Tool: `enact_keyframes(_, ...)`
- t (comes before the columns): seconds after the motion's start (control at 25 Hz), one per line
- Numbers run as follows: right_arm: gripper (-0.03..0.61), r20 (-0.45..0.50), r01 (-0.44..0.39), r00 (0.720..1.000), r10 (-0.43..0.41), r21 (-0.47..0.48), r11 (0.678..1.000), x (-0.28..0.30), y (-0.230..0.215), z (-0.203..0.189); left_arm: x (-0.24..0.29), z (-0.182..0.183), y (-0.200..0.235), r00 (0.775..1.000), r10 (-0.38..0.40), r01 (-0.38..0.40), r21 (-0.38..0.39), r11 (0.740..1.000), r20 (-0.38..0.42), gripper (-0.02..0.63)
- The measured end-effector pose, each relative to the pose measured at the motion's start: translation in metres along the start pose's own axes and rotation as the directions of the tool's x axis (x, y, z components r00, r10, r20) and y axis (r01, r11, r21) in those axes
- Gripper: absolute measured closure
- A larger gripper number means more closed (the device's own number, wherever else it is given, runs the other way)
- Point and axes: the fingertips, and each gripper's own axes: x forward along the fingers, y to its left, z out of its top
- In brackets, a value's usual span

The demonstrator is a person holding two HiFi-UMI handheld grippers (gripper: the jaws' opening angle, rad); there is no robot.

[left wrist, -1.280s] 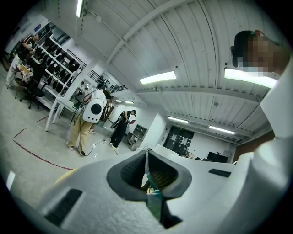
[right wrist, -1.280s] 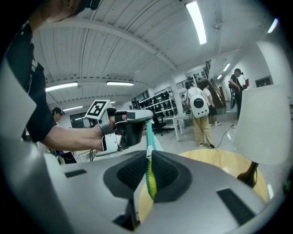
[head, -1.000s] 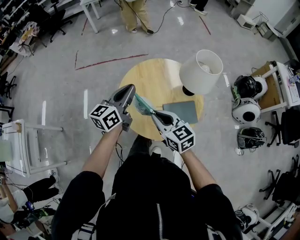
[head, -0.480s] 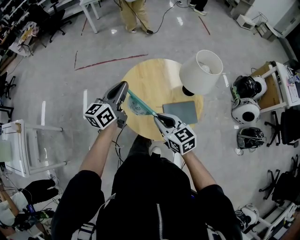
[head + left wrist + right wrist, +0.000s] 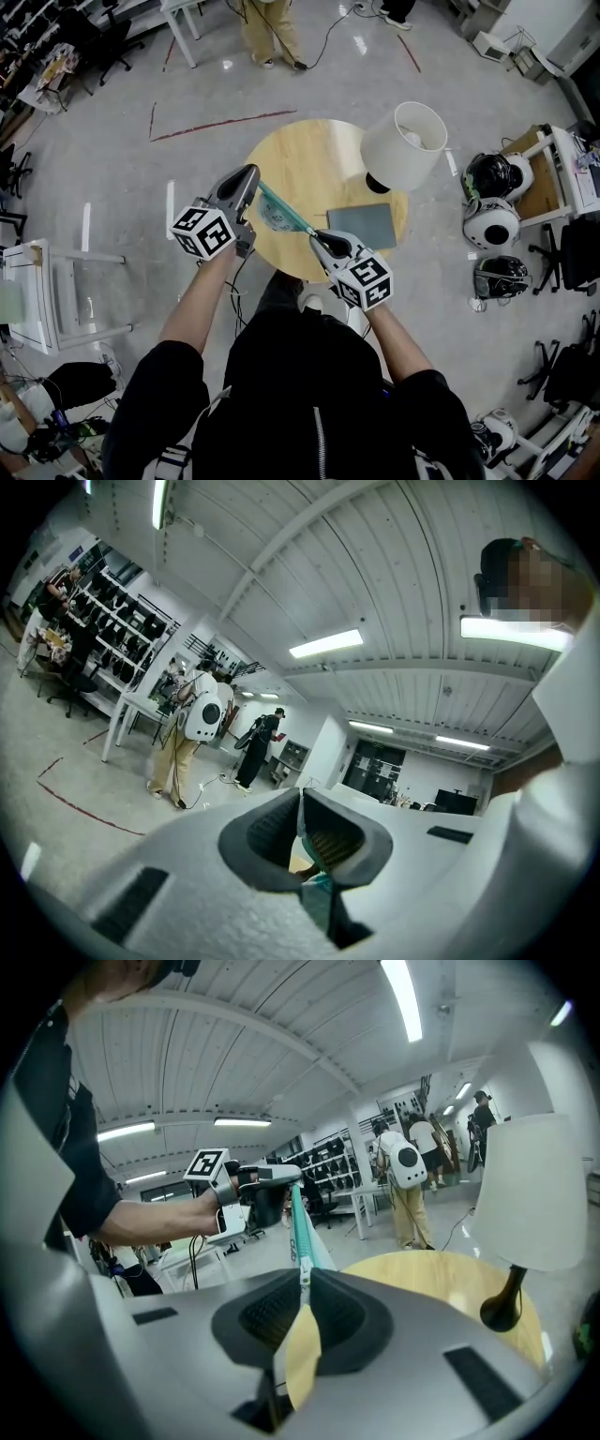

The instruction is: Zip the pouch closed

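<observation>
A round wooden desk (image 5: pixel 298 161) holds a lamp (image 5: pixel 401 148) with a white shade and, just beside it, a flat grey pad (image 5: pixel 364 225).

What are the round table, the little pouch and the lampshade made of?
Round table: looks like pale wood, smooth, with faint grain.
Pouch: probably thin see-through plastic, with a teal zip strip.
Lampshade: white and matte, maybe fabric or paper.

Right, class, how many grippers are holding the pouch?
2. The left gripper is shut on the pouch at its upper-left end; the right gripper on its lower-right end.
</observation>
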Motion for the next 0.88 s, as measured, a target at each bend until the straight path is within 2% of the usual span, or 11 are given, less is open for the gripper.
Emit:
enact_keyframes(0.32, 0.541, -0.022, 0.014, 1.000, -0.014, -0.002, 1.000, 0.013, 0.003, 0.002, -0.005, 0.013, -0.005, 0.998, -0.054, 0.053, 0.020, 0.998, 0.015, 0.598)
enact_keyframes(0.64, 0.540, -0.024, 0.026, 0.999, -0.026, -0.009, 1.000, 0.018, -0.003, 0.006, 0.005, 0.026, -0.019, 0.996, -0.087, 0.086, 0.087, 0.992, 0.016, 0.598)
enact_keyframes(0.88, 0.543, -0.018, 0.026, 0.999, -0.026, -0.015, 1.000, 0.019, -0.003, 0.009, 0.004, 0.026, -0.008, 0.998, -0.062, 0.061, 0.044, 0.997, 0.022, 0.598)
